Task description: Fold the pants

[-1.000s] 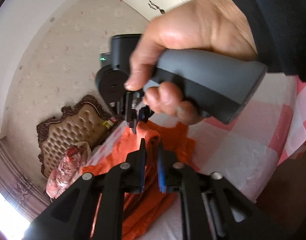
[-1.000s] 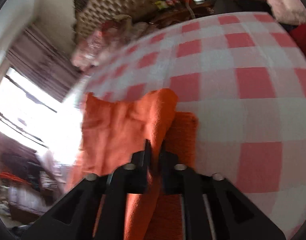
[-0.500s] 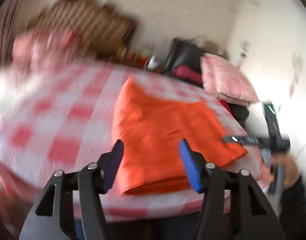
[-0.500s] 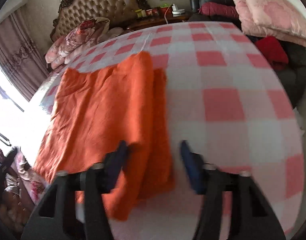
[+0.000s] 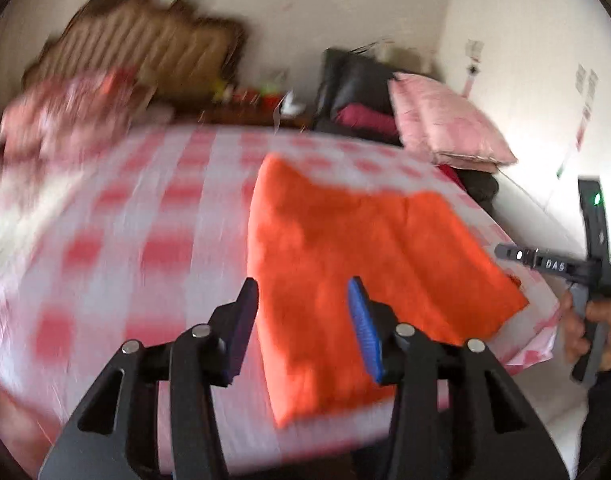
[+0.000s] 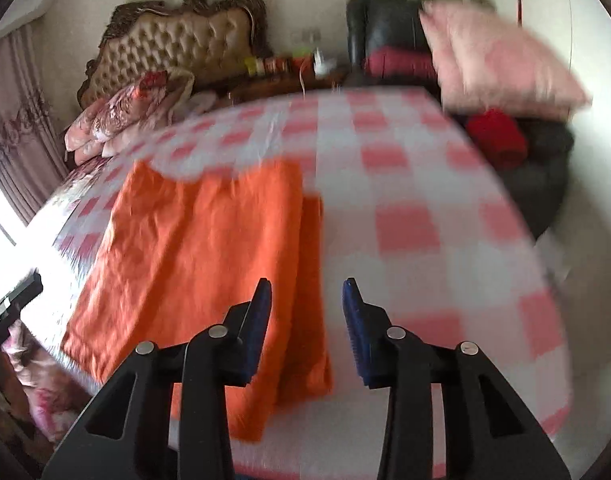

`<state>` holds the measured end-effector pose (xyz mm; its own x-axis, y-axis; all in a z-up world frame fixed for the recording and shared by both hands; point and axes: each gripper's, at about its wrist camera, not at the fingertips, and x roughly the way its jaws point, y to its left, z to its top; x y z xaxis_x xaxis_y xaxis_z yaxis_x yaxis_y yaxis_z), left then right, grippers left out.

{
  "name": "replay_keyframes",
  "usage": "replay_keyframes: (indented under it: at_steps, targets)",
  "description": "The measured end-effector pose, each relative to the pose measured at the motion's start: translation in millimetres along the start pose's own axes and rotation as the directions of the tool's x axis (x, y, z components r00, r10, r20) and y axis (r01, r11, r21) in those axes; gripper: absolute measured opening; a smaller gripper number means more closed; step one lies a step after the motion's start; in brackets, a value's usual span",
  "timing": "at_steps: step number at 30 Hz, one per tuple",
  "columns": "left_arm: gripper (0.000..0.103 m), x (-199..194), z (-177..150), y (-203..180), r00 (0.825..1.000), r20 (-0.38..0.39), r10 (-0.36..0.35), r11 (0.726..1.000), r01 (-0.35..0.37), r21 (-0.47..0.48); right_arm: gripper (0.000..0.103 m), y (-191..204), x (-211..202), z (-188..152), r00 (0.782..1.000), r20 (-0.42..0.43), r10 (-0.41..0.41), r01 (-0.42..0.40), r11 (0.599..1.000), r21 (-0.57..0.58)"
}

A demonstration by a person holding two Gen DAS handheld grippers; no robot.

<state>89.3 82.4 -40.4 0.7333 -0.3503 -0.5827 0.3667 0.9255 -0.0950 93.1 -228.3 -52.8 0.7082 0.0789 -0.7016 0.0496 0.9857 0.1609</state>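
The orange pants [image 5: 357,256] lie folded flat on the pink-and-white checked table [image 5: 153,240]; they also show in the right wrist view [image 6: 201,264]. My left gripper [image 5: 303,320] is open and empty, held above the pants' near edge. My right gripper [image 6: 307,320] is open and empty, above the pants' near right corner. The right gripper's body, held in a hand, shows at the right of the left wrist view [image 5: 585,268]. Both views are blurred by motion.
A tufted headboard [image 6: 173,48] and floral bedding [image 6: 125,116] stand behind the table. A black chair [image 6: 385,32] with pink pillows [image 6: 497,64] and red cloth [image 6: 493,140] is at the back right. The table [image 6: 425,240] edge runs close in front.
Both grippers let go of the pants and opened, then pulled back and up. The pants now lie flat and folded on the table.
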Motion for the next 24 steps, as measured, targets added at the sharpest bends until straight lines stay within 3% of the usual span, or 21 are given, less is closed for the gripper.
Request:
replay_keyframes:
  at_steps: [1, 2, 3, 5, 8, 11, 14, 15, 17, 18, 19, 21, 24]
  targets:
    - [0.037, 12.7, 16.2, -2.1, 1.000, -0.001, -0.025, 0.999, 0.025, 0.048, 0.037, 10.0, 0.5, 10.9, 1.000, 0.005, -0.001, 0.001, 0.999, -0.042]
    - [0.018, 19.1, 23.3, -5.7, 1.000, 0.001, -0.021, 0.997, 0.021, 0.074, 0.038, 16.4, 3.9, 17.2, 1.000, 0.007, -0.003, 0.004, 0.998, -0.067]
    - [0.014, 34.6, 33.3, -6.6, 1.000, 0.001, -0.003, 0.994, 0.002, 0.109, 0.038, 24.2, 9.4, 23.9, 1.000, 0.008, -0.019, 0.020, 0.995, -0.093]
    - [0.013, 79.1, 55.2, -2.0, 0.997, -0.051, -0.049, 0.987, 0.056, 0.150, 0.039, 41.9, 25.3, 37.3, 0.998, 0.002, -0.058, 0.058, 0.988, -0.144]
    - [0.013, 138.6, 69.1, 8.3, 0.988, -0.150, -0.023, 0.980, 0.052, 0.192, 0.057, 60.9, 50.8, 50.5, 0.995, 0.015, -0.101, 0.102, 0.972, -0.213]
    - [0.013, 182.2, 74.7, 38.0, 0.970, -0.226, 0.090, 0.987, -0.056, 0.150, 0.059, 64.0, 87.6, 53.6, 0.981, -0.024, -0.191, 0.177, 0.947, -0.269]
    - [0.015, 182.4, 78.1, 55.8, 0.974, -0.224, 0.042, 0.998, -0.031, 0.053, 0.060, 53.8, 109.9, 47.2, 0.974, -0.072, -0.213, 0.189, 0.950, -0.250]
    - [0.019, 170.1, 78.5, 50.7, 0.981, -0.189, 0.046, 0.998, -0.036, 0.056, 0.061, 52.6, 109.1, 44.7, 0.975, -0.064, -0.212, 0.190, 0.950, -0.247]
    - [0.050, 133.0, 76.2, 37.4, 0.995, -0.089, 0.033, 0.998, -0.029, 0.051, 0.065, 51.8, 105.7, 43.8, 0.974, -0.045, -0.220, 0.203, 0.949, -0.240]
    - [0.075, 112.3, 73.0, 30.3, 0.998, -0.033, 0.046, 0.999, -0.046, 0.025, 0.066, 50.9, 105.9, 43.5, 0.973, -0.045, -0.225, 0.208, 0.949, -0.237]
    - [0.089, 97.1, 69.7, 24.3, 0.998, 0.004, 0.064, 0.998, -0.064, -0.006, 0.066, 50.2, 105.3, 42.9, 0.973, -0.044, -0.227, 0.211, 0.949, -0.234]
    - [0.090, 68.1, 55.9, 11.4, 0.998, 0.029, 0.053, 0.996, -0.051, -0.074, 0.066, 51.9, 100.1, 41.6, 0.972, -0.020, -0.236, 0.224, 0.945, -0.236]
    - [0.090, 44.3, 26.8, -16.0, 0.999, -0.008, 0.050, 0.997, -0.050, -0.050, 0.071, 57.1, 86.7, 36.9, 0.971, 0.012, -0.238, 0.234, 0.944, -0.234]
